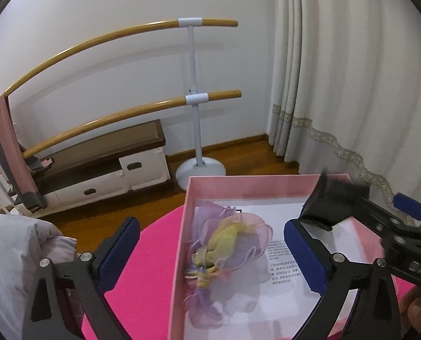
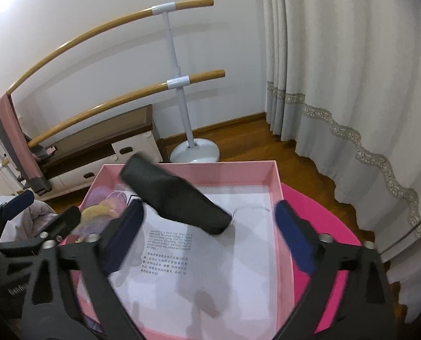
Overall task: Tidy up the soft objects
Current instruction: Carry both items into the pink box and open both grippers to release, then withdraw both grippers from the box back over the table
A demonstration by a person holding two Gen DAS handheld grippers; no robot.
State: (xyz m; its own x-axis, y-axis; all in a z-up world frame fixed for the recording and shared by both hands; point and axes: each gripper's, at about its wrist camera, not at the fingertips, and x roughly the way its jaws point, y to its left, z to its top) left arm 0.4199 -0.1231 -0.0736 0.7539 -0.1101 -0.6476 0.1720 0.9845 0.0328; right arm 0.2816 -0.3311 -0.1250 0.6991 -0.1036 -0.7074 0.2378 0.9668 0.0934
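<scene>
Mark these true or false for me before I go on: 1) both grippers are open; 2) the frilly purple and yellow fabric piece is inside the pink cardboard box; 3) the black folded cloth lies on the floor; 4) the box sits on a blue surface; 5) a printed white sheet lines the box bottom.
1) True: the left gripper and right gripper both stand wide, nothing pressed between the pads.
2) True: the frilly purple and yellow fabric piece is in the pink cardboard box.
3) False: the black folded cloth is over the box interior.
4) False: the surface is bright pink.
5) True: printed white sheet.
</scene>
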